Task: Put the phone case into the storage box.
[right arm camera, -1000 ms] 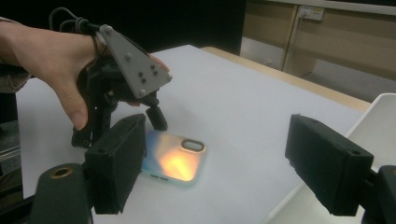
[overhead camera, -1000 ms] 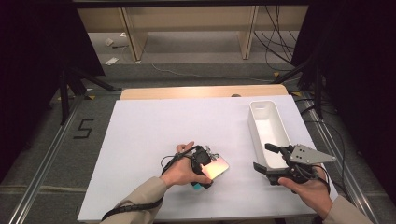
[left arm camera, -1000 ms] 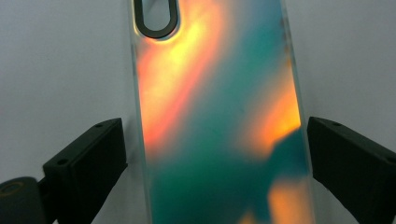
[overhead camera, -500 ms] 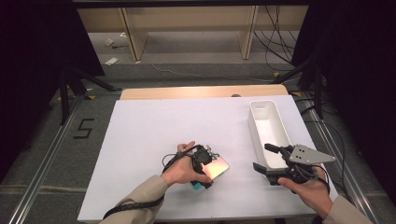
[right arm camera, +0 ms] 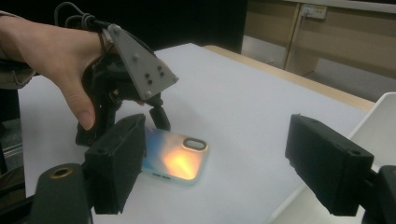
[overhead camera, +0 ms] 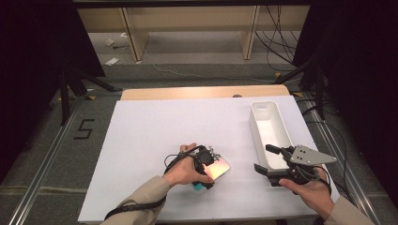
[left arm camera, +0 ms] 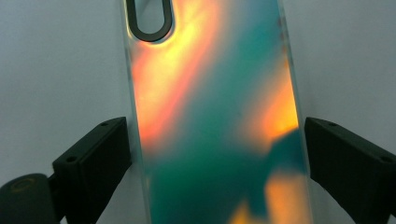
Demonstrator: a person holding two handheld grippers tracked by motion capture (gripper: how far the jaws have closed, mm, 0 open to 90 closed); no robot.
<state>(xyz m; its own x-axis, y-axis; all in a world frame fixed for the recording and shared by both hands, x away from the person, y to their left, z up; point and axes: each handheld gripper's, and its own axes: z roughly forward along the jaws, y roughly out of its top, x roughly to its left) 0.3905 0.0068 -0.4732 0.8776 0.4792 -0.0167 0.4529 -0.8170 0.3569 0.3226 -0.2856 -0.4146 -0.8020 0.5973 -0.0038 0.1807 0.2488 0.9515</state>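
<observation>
Iridescent phone case [left arm camera: 215, 116] between the left gripper's [left arm camera: 215, 154] released fingers [left arm camera: 93, 158], unclamped.

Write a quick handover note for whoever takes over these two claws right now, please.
Left claw: jaws straddle the iridescent phone case, lying flat on the white table; left jaw touching its edge, a thin gap at the right, so not clamped.
Right claw: open, holding nothing, by the near end of the white bin.
Done: left claw lined up on the case.
Left: probably close, lift, and take the case to the bin.
</observation>
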